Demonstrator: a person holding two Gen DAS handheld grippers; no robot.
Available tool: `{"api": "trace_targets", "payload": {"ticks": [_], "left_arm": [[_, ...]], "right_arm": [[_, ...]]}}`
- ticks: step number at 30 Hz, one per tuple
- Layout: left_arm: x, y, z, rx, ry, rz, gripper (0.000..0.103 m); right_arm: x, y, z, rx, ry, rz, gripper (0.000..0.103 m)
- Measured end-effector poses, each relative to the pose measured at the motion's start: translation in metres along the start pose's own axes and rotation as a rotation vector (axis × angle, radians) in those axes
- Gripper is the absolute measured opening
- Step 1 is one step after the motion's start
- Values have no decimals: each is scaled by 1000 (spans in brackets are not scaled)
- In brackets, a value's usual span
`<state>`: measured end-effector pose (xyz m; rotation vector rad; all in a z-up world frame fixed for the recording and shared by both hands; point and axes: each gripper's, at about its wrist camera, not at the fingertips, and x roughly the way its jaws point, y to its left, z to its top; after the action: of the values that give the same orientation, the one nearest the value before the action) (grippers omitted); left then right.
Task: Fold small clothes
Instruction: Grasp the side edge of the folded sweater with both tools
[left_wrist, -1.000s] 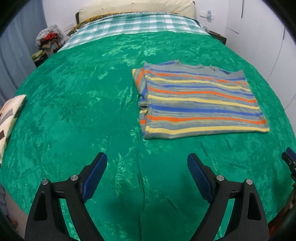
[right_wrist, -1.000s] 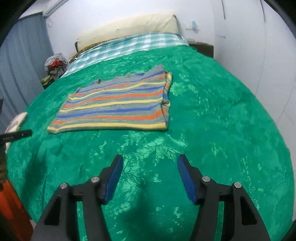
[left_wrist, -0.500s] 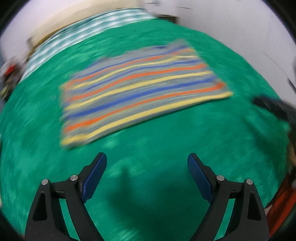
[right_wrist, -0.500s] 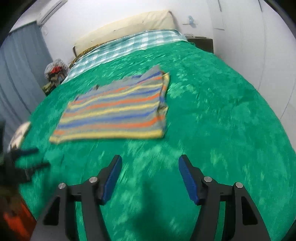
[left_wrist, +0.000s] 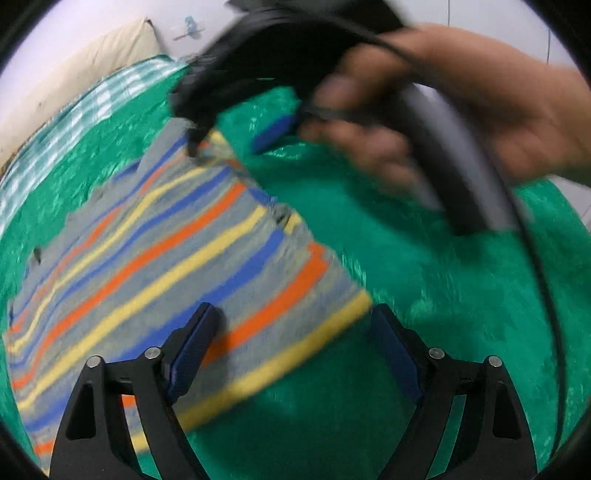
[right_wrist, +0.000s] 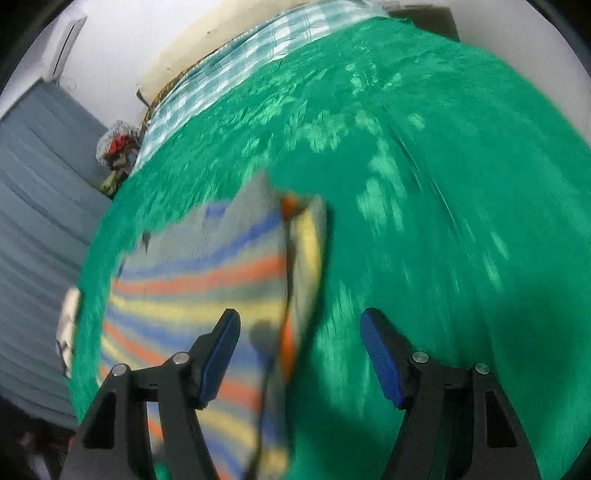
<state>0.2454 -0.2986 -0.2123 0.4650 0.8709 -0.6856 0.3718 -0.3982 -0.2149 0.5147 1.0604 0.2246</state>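
Observation:
A folded striped top (left_wrist: 166, 258), grey with orange, yellow and blue bands, lies flat on the green bed cover (left_wrist: 443, 295). My left gripper (left_wrist: 293, 314) hovers over its near right corner. Its jaws are closing, with the corner's yellow hem under the gap and neither pad pressing on it. My right gripper (right_wrist: 300, 317) stands open over the top's (right_wrist: 192, 280) folded right edge, one finger above the cloth and one above the cover (right_wrist: 406, 147). In the left wrist view that right gripper (left_wrist: 236, 136) and the hand (left_wrist: 461, 103) holding it reach over the top's far corner.
A green-checked sheet (right_wrist: 258, 48) and a cream pillow (left_wrist: 92, 62) lie at the head of the bed. A grey curtain (right_wrist: 37, 184) hangs along the left side, with a heap of small things (right_wrist: 118, 144) beside it. A pale cushion (right_wrist: 68, 321) sits at the left bed edge.
Both grippers have swept in over the striped top, which now fills the lower part of each view. The left view has rolled, and the hand with the right gripper has come into it.

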Motion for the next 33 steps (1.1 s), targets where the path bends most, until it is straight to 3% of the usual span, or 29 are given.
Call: {"api": "trace_targets", "payload": {"ticks": [1,2,3,4,6,9,15,20,25,28,31,32,33], "left_arm": [[1,3,2,-25,-5,-15,70],[0,8,3,-56,-6,-34,45],[-2,11,4,-78,-6,-37,15],[-5,15,4,-99,-7,-31,9],[-23,26,1,-146,-52,-51,8],[-68,54,-10,-241,-149,-46,8],[-143,159,-77,-629,-244,-60,8],[-156,230,-145,-879,-229,-33,8],[-147,256,-188,-993,-186,-29,8],[-136,260,-207,-1046,-159,-23,9],[-129,262,-216,-1087,-126,0,23],[-131,264,-222,-1104,-113,9,39],[-134,266,-227,-1113,-109,17,54]], "right_arm": [[5,-2,7,21,-1,18,67],[12,-3,17,55,2,43,58],[19,-4,24,79,14,73,27],[29,-2,30,89,53,91,10],[29,11,35,51,55,19,8],[8,45,41,-2,-16,10,8],[0,156,45,-119,-44,74,8],[56,260,36,-220,7,124,8],[121,329,12,-317,84,95,8],[154,346,1,-347,127,59,8],[182,348,-9,-326,169,110,15],[189,347,-13,-297,179,165,19],[190,343,-14,-273,175,196,29]]}}
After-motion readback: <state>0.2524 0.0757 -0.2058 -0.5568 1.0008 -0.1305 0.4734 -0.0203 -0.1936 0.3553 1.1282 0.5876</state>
